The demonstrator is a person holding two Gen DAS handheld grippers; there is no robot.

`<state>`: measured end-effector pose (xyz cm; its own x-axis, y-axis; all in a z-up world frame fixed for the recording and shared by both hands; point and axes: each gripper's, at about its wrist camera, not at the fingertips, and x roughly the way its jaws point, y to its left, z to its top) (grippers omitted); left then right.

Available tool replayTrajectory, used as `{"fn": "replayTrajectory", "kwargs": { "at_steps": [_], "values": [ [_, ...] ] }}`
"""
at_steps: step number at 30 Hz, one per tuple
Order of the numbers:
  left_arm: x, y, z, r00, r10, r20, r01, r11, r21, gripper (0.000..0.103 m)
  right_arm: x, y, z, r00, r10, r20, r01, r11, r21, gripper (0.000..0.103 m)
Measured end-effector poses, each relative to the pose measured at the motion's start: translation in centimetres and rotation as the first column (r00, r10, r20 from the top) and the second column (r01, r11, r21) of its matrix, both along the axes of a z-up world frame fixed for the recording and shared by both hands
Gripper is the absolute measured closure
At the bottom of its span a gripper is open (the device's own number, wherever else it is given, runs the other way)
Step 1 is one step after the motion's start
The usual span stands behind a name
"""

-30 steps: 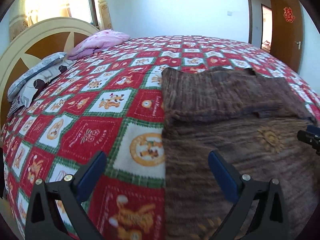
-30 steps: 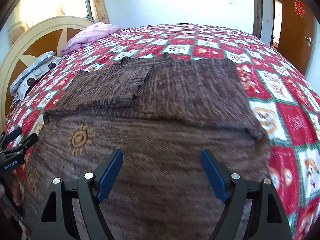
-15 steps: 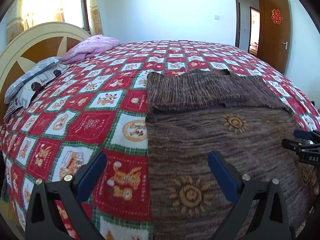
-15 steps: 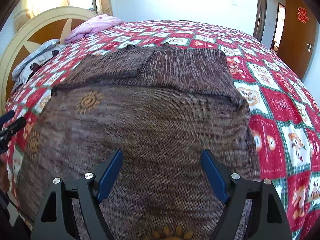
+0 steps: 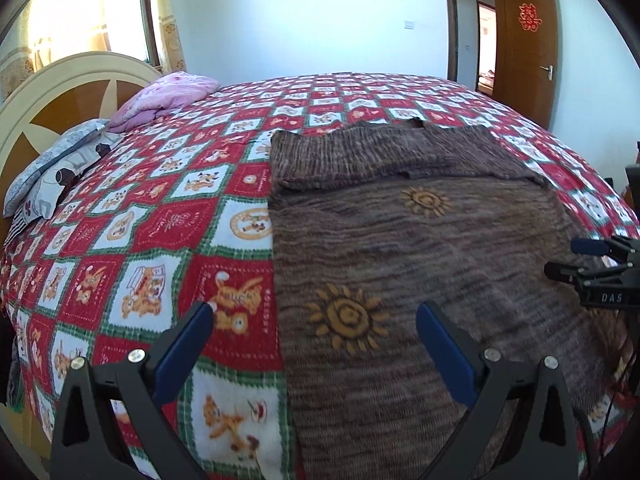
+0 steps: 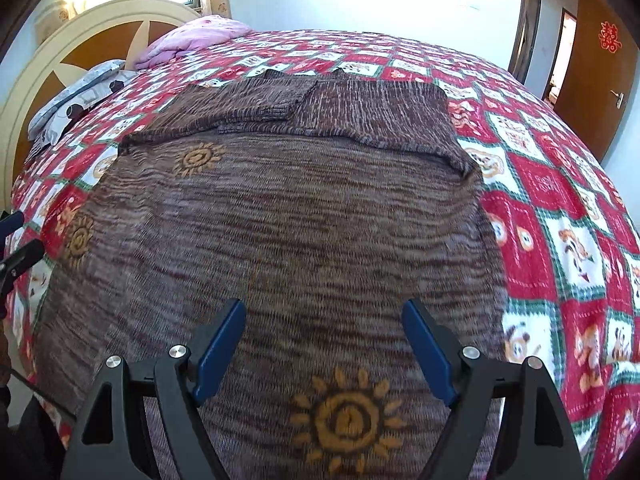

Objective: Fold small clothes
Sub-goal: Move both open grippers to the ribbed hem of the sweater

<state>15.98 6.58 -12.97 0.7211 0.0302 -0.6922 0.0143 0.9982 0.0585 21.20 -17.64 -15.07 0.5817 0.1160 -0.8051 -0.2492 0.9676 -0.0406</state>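
A brown knitted sweater (image 5: 420,248) with orange sun motifs lies flat on the bed, both sleeves folded across its chest at the far end; it also fills the right wrist view (image 6: 288,232). My left gripper (image 5: 314,344) is open and empty, held above the sweater's near left edge. My right gripper (image 6: 324,344) is open and empty above the sweater's lower middle, near a sun motif (image 6: 346,416). The right gripper's tips show at the right edge of the left wrist view (image 5: 588,264). The left gripper's tips show at the left edge of the right wrist view (image 6: 16,240).
The red, white and green patterned bedspread (image 5: 152,220) covers the bed. A pink quilt (image 5: 168,92) and grey pillows (image 5: 52,168) lie by the cream and orange headboard (image 5: 60,92). A brown door (image 5: 524,48) stands open at the far right.
Both grippers have pulled back and up from the sweater, so more of its lower body and the bed shows. Both stayed open and empty.
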Motion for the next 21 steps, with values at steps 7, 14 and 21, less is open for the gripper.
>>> {"fn": "replayTrajectory", "kwargs": {
  "at_steps": [7,14,21],
  "values": [
    [-3.2,-0.1,-0.5,0.998,-0.042,-0.038,0.041,0.999,-0.022,0.000,-3.6,-0.4,1.3,0.999,0.040,0.005,-0.040,0.999,-0.017,0.022],
    [-6.5,-0.5,-1.8,0.991,-0.105,-0.087,0.103,0.994,-0.026,0.006,-7.6,-1.4,1.8,0.998,0.061,0.012,-0.060,0.998,-0.025,0.022],
    [-8.3,0.1,-3.4,0.976,-0.115,-0.185,0.099,0.991,-0.094,0.024,-10.0,-1.1,1.7,0.995,0.095,0.027,-0.094,0.995,-0.036,0.022]
  ]
}}
